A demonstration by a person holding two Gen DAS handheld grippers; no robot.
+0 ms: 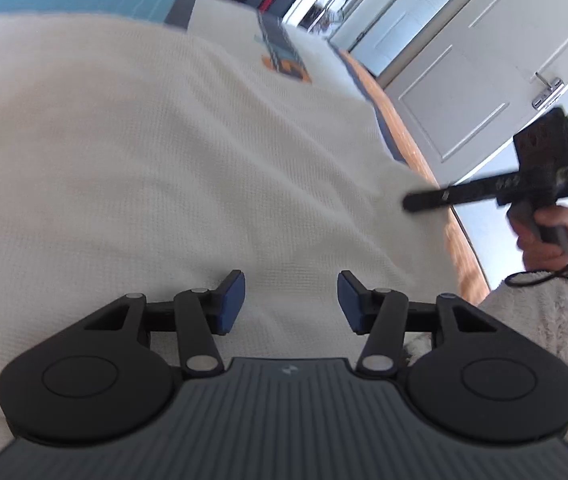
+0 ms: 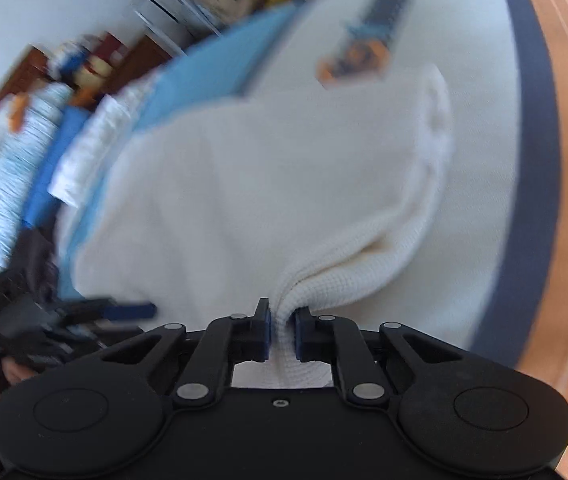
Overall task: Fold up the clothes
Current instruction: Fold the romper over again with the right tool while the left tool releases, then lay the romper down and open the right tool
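- Cream waffle-knit garment [image 1: 171, 152] spread over a bed [image 2: 532, 168], covering most of the mattress between a blue cover at the far side and the dark-piped orange edge nearer the door.
- Left gripper [image 1: 291, 300] hovering low over the knit, jaws apart, blue pads [image 1: 231, 300] clear of the cloth, nothing held.
- Right gripper [image 2: 281, 334] clamped on a bunched edge of the garment, fabric pinched between the pads and rising in a folded ridge just ahead of the fingertips.
- In the left wrist view, right gripper [image 1: 412, 204] seen side-on at the garment's edge by the orange border; jaw state not readable from that angle.
- Likely handling: soft, limp, fairly thick knit; light enough to lift with one pinch, but stretchy, so prone to sag and drag when carried by a single point.
- Textured weave probably grippy against rubber pads; little risk of slipping, more risk of pulling the layers askew.
- Best hold: hem or corner, both layers together, with the second grip on the matching corner along the same edge, so the fold travels flat.
- Small orange and dark printed item [image 2: 358, 58] lying farther up the bed, apart from the garment's raised edge.
- Both views blurred by motion; fine seams and garment type not certain.
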